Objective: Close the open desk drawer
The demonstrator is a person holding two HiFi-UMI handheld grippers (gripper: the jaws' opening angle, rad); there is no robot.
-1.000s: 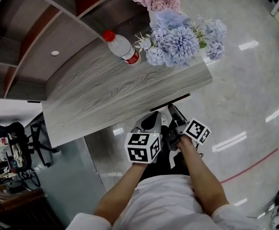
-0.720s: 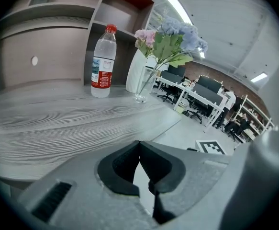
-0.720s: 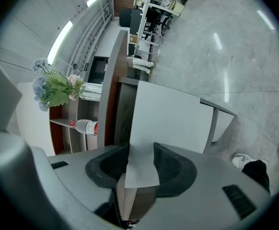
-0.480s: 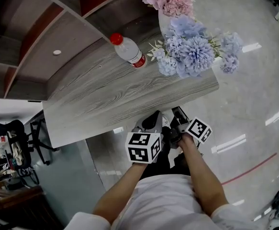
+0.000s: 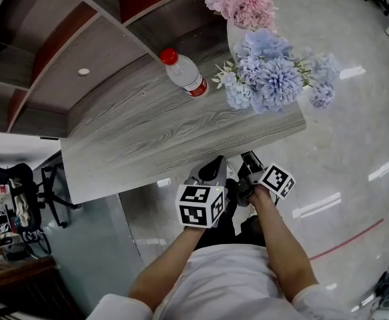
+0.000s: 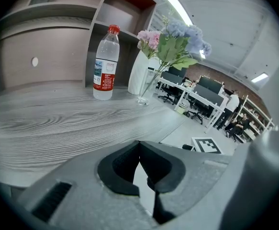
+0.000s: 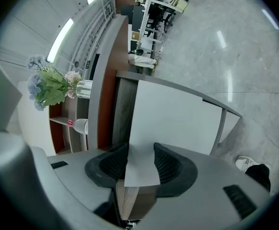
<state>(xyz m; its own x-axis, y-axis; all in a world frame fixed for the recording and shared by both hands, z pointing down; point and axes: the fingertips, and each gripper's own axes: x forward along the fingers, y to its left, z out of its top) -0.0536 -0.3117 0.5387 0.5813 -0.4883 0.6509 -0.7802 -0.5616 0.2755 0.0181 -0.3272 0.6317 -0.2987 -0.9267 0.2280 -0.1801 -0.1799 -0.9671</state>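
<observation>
The grey woodgrain desk (image 5: 147, 132) fills the head view, and both grippers sit just below its front edge. In the right gripper view the drawer's white front (image 7: 177, 119) lies under the desktop. My right gripper (image 7: 140, 147) (image 5: 249, 164) points at one end of that front. Its jaws have just been opening; the white panel shows through the gap and no pad visibly presses on it. My left gripper (image 6: 139, 143) (image 5: 211, 171) hangs beside the right one, its tips touching and nothing between them.
A water bottle (image 5: 186, 74) (image 6: 105, 63) and a vase of pink and blue flowers (image 5: 267, 79) (image 6: 172, 37) stand on the desk. Shelves (image 5: 61, 39) rise behind it. An office chair (image 5: 27, 205) stands at the left, over glossy floor (image 5: 354, 132).
The dark drawer edge that stuck out past the desk's front a second ago no longer shows. The right gripper has edged toward the desk. The left gripper has stayed put.
</observation>
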